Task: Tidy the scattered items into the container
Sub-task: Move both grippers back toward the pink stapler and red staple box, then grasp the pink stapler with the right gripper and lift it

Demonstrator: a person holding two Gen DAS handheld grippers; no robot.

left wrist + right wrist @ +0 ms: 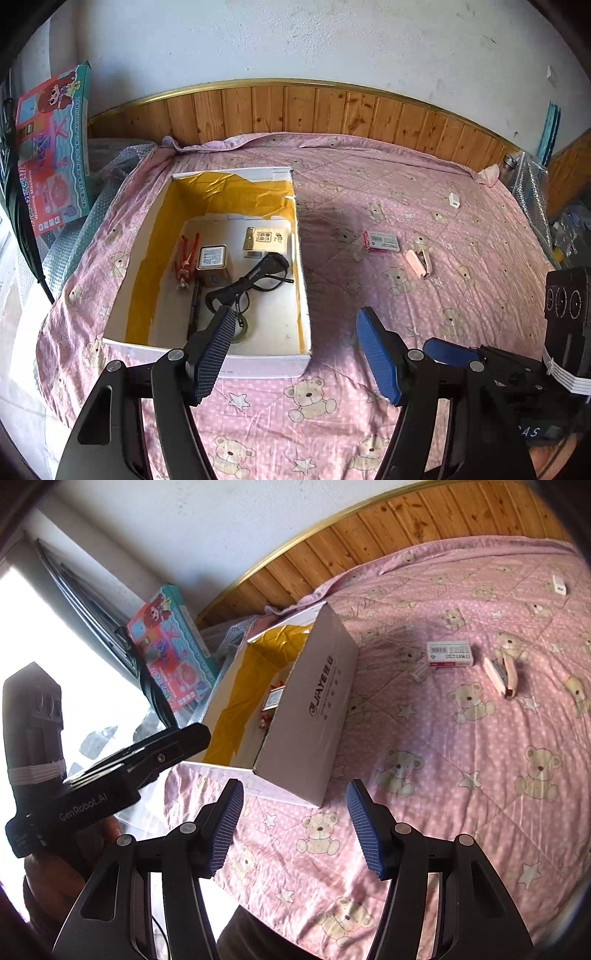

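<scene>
A white cardboard box point(258, 363) with yellow lining lies on the pink bear-print bedspread point(424, 332). Inside it are black glasses point(258, 282), red pliers point(186, 258), a small tin point(212, 264), a beige card pack point(266, 242), a black pen point(194, 306) and a tape roll point(242, 332). On the spread to the right lie a staple box point(382, 242), a pink stapler point(419, 262) and a white charger point(454, 200). My left gripper point(295, 312) hangs open over the box's near right corner. My right gripper point(295, 784) is open and empty beside the box point(321, 701), well short of the staple box point(450, 654) and stapler point(502, 675).
A wooden headboard point(295, 110) runs along the back of the bed. A colourful toy carton point(55, 147) leans against the wall at the left, with bubble wrap point(110, 166) below it. The right gripper's black housing point(569, 314) sits close to my left gripper's right side.
</scene>
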